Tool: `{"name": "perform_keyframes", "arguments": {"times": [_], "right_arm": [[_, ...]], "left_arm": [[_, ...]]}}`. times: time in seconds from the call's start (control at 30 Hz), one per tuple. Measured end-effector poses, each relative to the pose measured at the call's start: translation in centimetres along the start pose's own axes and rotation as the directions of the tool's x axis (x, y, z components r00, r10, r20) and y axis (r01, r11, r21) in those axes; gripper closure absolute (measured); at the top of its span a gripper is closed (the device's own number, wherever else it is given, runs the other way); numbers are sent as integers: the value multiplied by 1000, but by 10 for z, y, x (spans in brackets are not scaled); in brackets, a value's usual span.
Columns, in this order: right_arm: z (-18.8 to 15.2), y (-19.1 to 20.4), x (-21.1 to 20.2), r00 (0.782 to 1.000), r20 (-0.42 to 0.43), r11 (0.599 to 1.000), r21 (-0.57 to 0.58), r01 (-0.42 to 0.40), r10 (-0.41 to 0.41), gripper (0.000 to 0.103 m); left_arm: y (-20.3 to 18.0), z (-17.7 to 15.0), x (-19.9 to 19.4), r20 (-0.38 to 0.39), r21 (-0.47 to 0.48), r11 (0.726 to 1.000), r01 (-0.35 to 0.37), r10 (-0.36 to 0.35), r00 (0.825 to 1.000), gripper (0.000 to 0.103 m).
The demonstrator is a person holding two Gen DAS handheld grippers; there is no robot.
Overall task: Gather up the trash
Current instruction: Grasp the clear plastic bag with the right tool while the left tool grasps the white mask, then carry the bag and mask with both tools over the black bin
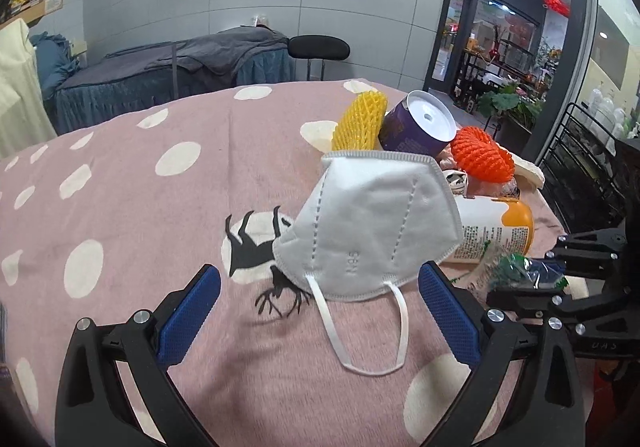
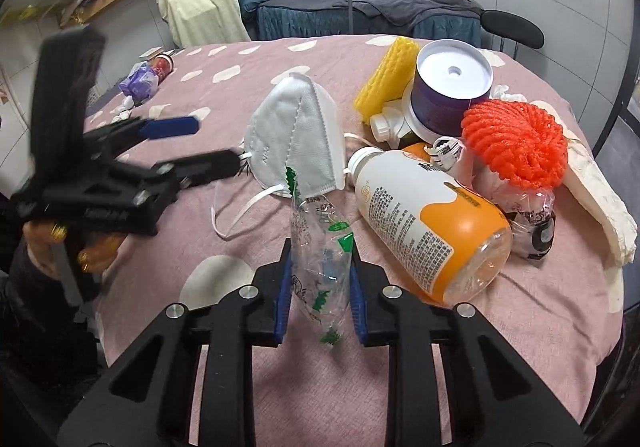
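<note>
A round worktop (image 2: 248, 95) draped in a pink cloth with white dots carries a cluster of trash. The right gripper (image 2: 318, 287) points down at the cloth, and its blue-padded jaws are closed on a crumpled clear plastic wrapper (image 2: 316, 243) printed with green marks; the wrapper stands up between the pads and pokes out above and below them. In the left wrist view the same wrapper (image 1: 516, 267) shows pinched in the right gripper (image 1: 556, 275) at the right edge.

The left gripper (image 1: 320, 311) hovers over the cloth with its jaws wide apart and nothing between the pads. A white folded face mask (image 1: 368, 223) lies just beyond its fingertips, the ear loops trailing toward the camera across a black deer print (image 1: 256, 247) on the cloth. In the right wrist view the left gripper (image 2: 200, 145) appears at the left, blurred, held by a person's hand (image 2: 40, 243), with the mask (image 2: 296, 143) beside its tips.

Behind the mask sits the rest of the trash: a plastic bottle with an orange and white label (image 2: 424, 223) lying on its side, an orange foam fruit net (image 2: 516, 143), a yellow foam net (image 2: 384, 79), and a purple cylindrical tub with a white end (image 2: 452, 87). A small crumpled purple wrapper (image 2: 140, 83) and a cup lie well apart at the far left of the worktop. A bed with dark covers (image 2: 360, 11) stands in the background.
</note>
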State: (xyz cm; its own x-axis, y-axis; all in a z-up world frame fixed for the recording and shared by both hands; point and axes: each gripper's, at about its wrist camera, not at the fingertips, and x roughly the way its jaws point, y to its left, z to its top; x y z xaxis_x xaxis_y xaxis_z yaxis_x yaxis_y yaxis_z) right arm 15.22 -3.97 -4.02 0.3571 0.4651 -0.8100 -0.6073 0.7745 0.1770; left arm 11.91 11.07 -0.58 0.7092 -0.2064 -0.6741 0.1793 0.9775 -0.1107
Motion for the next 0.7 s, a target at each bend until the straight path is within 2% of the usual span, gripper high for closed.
{"name": "perform_keyframes", "arguments": {"times": [0.07, 0.2, 0.27, 0.33, 0.37, 0.43, 0.47, 0.53, 0.63, 0.7], "right_arm": [[-4, 1, -5, 1000, 9, 1000, 5, -12, 12, 80], [-11, 2, -17, 999, 37, 999, 25, -23, 22, 80], [-15, 0, -23, 999, 47, 999, 42, -27, 25, 80], [-20, -3, -28, 998, 59, 998, 60, -29, 25, 80], [-22, -4, -30, 998, 65, 997, 70, -29, 24, 80], [-26, -7, -33, 997, 77, 995, 91, -35, 28, 80], [-27, -9, -35, 996, 83, 994, 101, -36, 28, 80], [-29, -12, -36, 996, 91, 993, 115, -36, 25, 80], [-32, -16, -40, 993, 111, 989, 141, -48, 33, 80], [-35, -17, -44, 991, 128, 987, 150, -48, 29, 80]], "left_arm": [[4, 6, 13, -32, 8, 999, 42, -42, 999, 6], [7, 15, 34, -60, 32, 997, 77, -75, 995, 9], [7, 16, 40, -72, 32, 992, 125, -122, 990, 23], [8, 14, 45, -101, 0, 984, 177, -176, 979, 41], [7, 14, 47, -117, -15, 981, 192, -193, 974, 47], [7, 10, 49, -130, -34, 974, 222, -225, 966, 69], [8, 8, 48, -123, -44, 972, 229, -233, 965, 71], [7, 6, 44, -101, -43, 974, 222, -225, 969, 87], [2, 6, 32, -72, -22, 982, 185, -186, 980, 94], [-3, 6, 20, -40, 3, 989, 150, -150, 988, 94]]}}
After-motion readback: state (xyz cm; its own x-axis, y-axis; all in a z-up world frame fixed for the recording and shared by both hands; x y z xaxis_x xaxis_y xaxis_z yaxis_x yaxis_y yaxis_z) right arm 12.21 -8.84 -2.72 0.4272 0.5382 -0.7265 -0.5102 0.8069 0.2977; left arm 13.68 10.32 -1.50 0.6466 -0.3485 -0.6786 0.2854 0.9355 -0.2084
